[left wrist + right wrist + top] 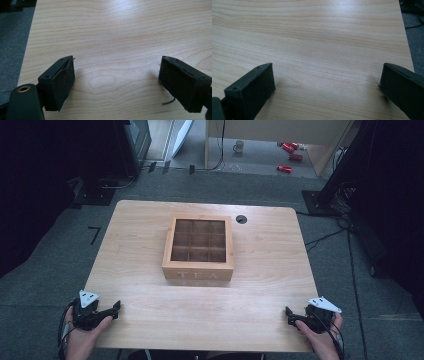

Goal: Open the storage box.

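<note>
A: Entry. Left gripper (114, 308) rests at the table's (270, 320) near left corner, right gripper (291, 315) at the near right corner. Both have their jaws spread wide with nothing between them; the two gripper views look along the jaws onto bare wood grain.

B: And the tea box (198, 248)?

A: Centre of the table, a little toward the far edge, well apart from both grippers. Wooden, divided into nine compartments, "TEA" lettered on the side facing the near edge. Whether a clear lid covers the grid I cannot tell from the high view (the compartments look empty, but they are dark).

B: Risks from here?

A: Judgement only. One: if there is a lid and a jaw goes in from above, it would strike the pane. Two: the box looks light and sits free on smooth wood, so a one-sided push could skate it toward the far edge, near the cable hole (241, 219). Three: the walls are wider than the jaws' span appears, so a grip across the whole box likely fails; an edge pinch could tip it.

B: Mitigation?

A: Approach from both sides at once, slowly.
</note>
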The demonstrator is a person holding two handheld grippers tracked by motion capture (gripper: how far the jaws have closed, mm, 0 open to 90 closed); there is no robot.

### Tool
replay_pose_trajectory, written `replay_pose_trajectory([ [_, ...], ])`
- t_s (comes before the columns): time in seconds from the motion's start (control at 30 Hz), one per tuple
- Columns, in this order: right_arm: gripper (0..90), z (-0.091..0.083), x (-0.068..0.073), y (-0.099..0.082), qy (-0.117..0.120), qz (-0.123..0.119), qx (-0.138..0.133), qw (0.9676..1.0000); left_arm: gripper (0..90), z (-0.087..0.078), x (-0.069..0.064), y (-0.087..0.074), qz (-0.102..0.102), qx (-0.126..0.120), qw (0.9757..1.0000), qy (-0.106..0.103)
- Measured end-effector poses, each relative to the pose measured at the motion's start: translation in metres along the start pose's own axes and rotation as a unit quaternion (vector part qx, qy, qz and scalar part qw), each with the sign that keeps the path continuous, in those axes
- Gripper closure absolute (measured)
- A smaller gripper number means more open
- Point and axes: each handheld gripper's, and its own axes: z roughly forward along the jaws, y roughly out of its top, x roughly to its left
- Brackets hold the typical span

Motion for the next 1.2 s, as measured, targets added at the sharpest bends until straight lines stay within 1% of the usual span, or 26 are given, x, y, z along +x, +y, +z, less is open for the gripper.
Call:
replay_pose_trajectory([
  [0.13,0.0,0.000,0.000,0.000,-0.002,0.001,0.000,1.0000,14.2,0.000,-0.004,0.006,-0.002,-0.010,0.9999,-0.006],
  [0.2,0.0,0.001,0.000,0.001,-0.001,0.001,-0.001,1.0000,14.3,-0.001,-0.008,0.012,-0.008,-0.019,0.9996,-0.018],
  [0.23,0.0,0.001,0.000,0.001,-0.001,0.001,-0.001,1.0000,14.4,-0.001,-0.008,0.012,-0.008,-0.019,0.9996,-0.018],
  [0.27,0.0,0.002,0.000,0.001,-0.002,0.003,-0.001,1.0000,14.5,-0.002,-0.014,0.017,-0.006,-0.028,0.9992,-0.027],
  [0.3,0.0,0.002,0.000,0.001,-0.002,0.002,-0.001,1.0000,14.6,-0.002,-0.017,0.021,-0.004,-0.030,0.9990,-0.032],
  [0.43,0.0,0.002,0.000,0.002,-0.003,0.003,-0.001,1.0000,14.8,0.000,-0.030,0.033,0.005,-0.037,0.9979,-0.052],
  [0.47,0.0,0.002,0.000,0.002,-0.003,0.004,-0.001,1.0000,14.9,0.000,-0.030,0.033,0.005,-0.037,0.9979,-0.052],
  [0.5,0.0,0.002,0.000,0.002,-0.003,0.005,-0.001,1.0000,14.9,0.002,-0.037,0.039,0.011,-0.038,0.9973,-0.061],
  [0.63,0.0,0.002,0.000,0.002,-0.003,0.004,-0.001,1.0000,14.9,0.007,-0.052,0.049,0.028,-0.039,0.9958,-0.078],
  [0.7,0.0,0.002,0.000,0.002,-0.003,0.004,-0.001,1.0000,14.9,0.011,-0.061,0.055,0.038,-0.039,0.9946,-0.088],
  [0.8,0.0,0.002,-0.001,0.002,-0.003,0.003,-0.001,1.0000,15.1,0.015,-0.072,0.063,0.043,-0.041,0.9930,-0.102],
  [0.87,0.0,0.002,0.000,0.003,-0.005,0.003,0.001,1.0000,15.3,0.016,-0.078,0.069,0.035,-0.042,0.9907,-0.125],
  [0.9,0.0,0.003,0.000,0.003,-0.006,0.001,-0.001,1.0000,15.4,0.017,-0.082,0.072,0.038,-0.042,0.9896,-0.133],
  [1.0,0.0,0.003,0.001,0.005,-0.009,0.000,0.000,1.0000,15.4,0.019,-0.094,0.078,0.052,-0.043,0.9877,-0.141],
  [1.03,0.0,0.003,0.001,0.005,-0.009,0.000,0.000,1.0000,15.4,0.019,-0.094,0.078,0.052,-0.043,0.9877,-0.141],
  [1.07,0.0,0.003,0.001,0.005,-0.007,0.001,0.000,1.0000,15.4,0.021,-0.100,0.081,0.054,-0.044,0.9869,-0.145],
  [1.1,0.1,0.002,0.003,0.008,-0.005,0.001,-0.004,1.0000,15.5,0.024,-0.106,0.086,0.060,-0.047,0.9859,-0.149],
  [1.2,0.7,-0.001,0.006,0.014,0.005,0.006,-0.013,0.9999,15.5,0.028,-0.113,0.093,0.064,-0.049,0.9847,-0.154],
])
